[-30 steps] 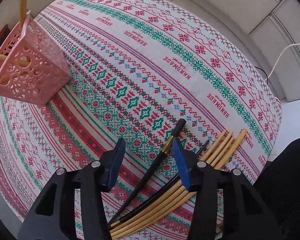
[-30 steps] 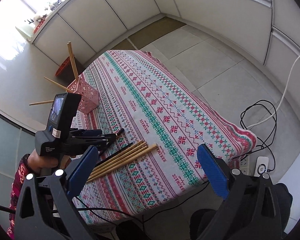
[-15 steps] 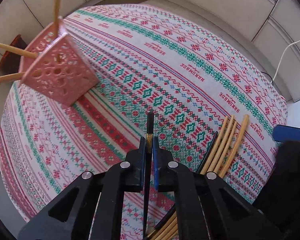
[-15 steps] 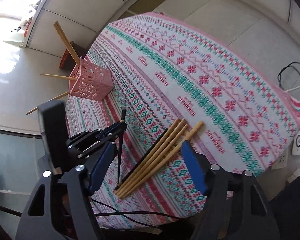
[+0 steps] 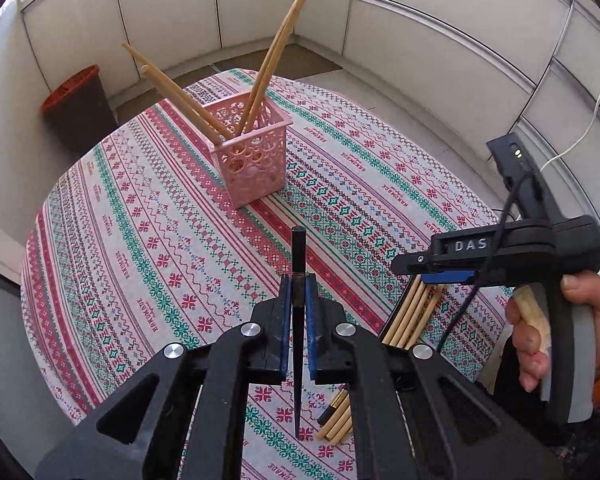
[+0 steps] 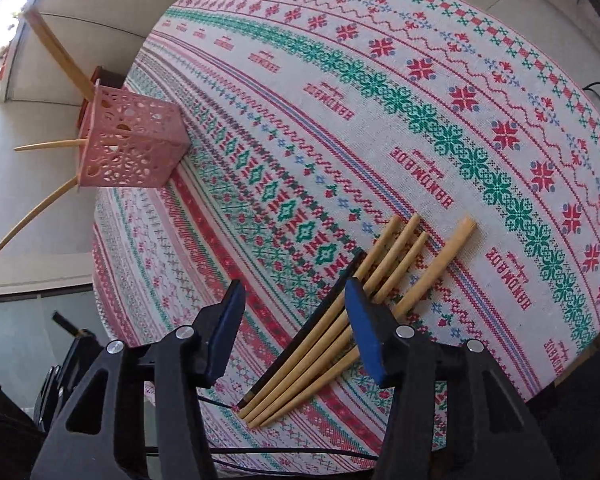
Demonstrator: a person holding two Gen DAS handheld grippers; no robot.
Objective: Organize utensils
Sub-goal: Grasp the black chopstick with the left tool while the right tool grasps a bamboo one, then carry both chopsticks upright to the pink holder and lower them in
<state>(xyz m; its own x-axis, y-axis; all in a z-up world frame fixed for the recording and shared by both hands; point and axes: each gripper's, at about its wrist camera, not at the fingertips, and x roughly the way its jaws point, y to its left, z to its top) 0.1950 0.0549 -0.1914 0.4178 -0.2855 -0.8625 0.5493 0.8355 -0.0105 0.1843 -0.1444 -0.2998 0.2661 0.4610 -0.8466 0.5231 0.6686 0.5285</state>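
Above the cloth [image 5: 148, 216], our left gripper [image 5: 296, 292] clamped a black chopstick [image 5: 298, 264], which we judged should enter the basket [image 5: 252, 160] tip-down.

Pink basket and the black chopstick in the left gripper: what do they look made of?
Pink basket: apparently moulded plastic, matte, with cut-out circles in its walls. Black chopstick: smooth, dark, slightly glossy, maybe lacquered wood or plastic, with a brass-coloured band; left gripper is clamped on it.

Pink perforated basket [image 5: 252, 160], black chopstick [image 5: 299, 264], tan chopsticks [image 6: 384, 276]; tablecloth [image 6: 420, 120] (cross-stitch style) red, green, white.
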